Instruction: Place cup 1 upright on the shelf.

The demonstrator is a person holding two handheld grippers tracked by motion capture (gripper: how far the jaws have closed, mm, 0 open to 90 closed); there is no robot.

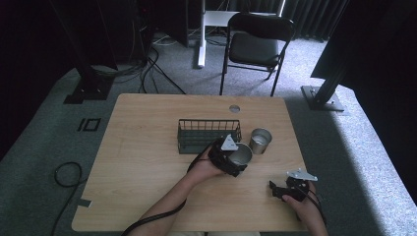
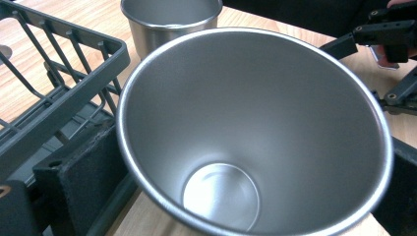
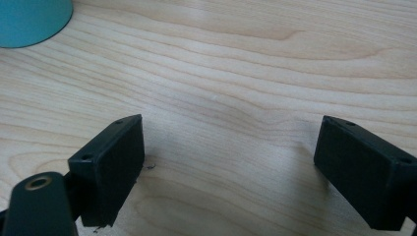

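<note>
My left gripper (image 1: 231, 157) is shut on a steel cup (image 1: 241, 153), just in front of the wire basket (image 1: 209, 132). In the left gripper view the cup's open mouth (image 2: 255, 128) faces the camera, and a black pad (image 2: 78, 172) presses on its left wall. A second steel cup (image 1: 259, 140) stands upright on the table just right of the basket; its rim (image 2: 167, 24) sits close behind the held cup. My right gripper (image 1: 275, 191) rests low near the table's front right, open, with bare wood between its jaws (image 3: 236, 162).
The wooden table (image 1: 147, 162) has a round cable hole (image 1: 234, 108) at its far edge. A teal object (image 3: 29, 19) sits at the top left corner of the right gripper view. Behind the table stand a black chair (image 1: 253, 46) and dark stands, with cables on the carpet.
</note>
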